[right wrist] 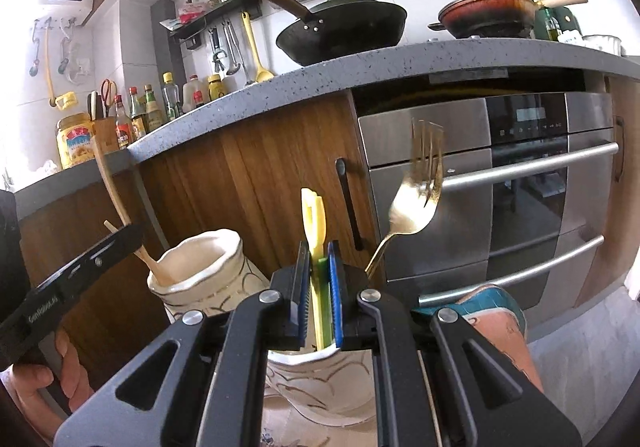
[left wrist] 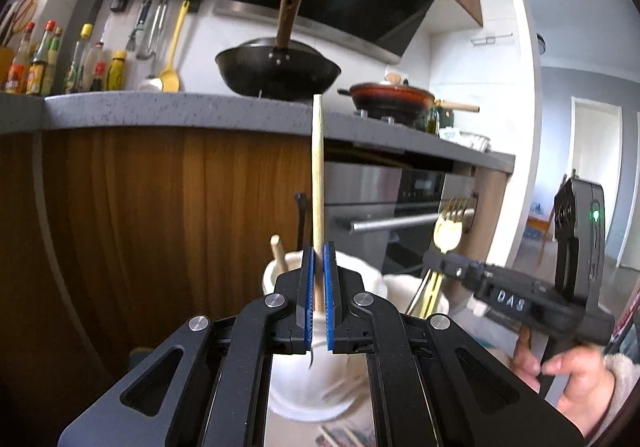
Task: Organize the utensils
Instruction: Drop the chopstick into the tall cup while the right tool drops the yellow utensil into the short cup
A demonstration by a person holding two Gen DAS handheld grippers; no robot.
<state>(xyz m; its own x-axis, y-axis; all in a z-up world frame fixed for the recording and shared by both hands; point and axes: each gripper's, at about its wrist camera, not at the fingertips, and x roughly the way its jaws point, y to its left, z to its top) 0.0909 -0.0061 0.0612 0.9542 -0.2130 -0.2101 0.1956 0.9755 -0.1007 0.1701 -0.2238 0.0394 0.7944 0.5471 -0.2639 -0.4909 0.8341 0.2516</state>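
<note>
In the left wrist view my left gripper [left wrist: 319,249] is shut on a long wooden utensil [left wrist: 318,167] that stands upright over a white ceramic vase [left wrist: 308,387]; a second wooden stick [left wrist: 278,252] leans in that vase. My right gripper [right wrist: 319,247] is shut on a yellow-green plastic utensil [right wrist: 313,219], its lower end inside a white vase with gold lines [right wrist: 312,379]. A gold fork [right wrist: 418,195] stands tines up just right of it. The right wrist view shows the left gripper [right wrist: 128,233] beside the curved wooden utensil [right wrist: 110,183] at the other vase [right wrist: 200,259].
Wood-fronted cabinets [left wrist: 160,207] and a steel oven with bar handles [right wrist: 520,175] stand close ahead under a grey counter [right wrist: 360,67]. A black wok [right wrist: 344,31], a red pan [right wrist: 488,15] and several sauce bottles [left wrist: 44,63] sit on top. A teal and pink object [right wrist: 500,315] lies right of the vases.
</note>
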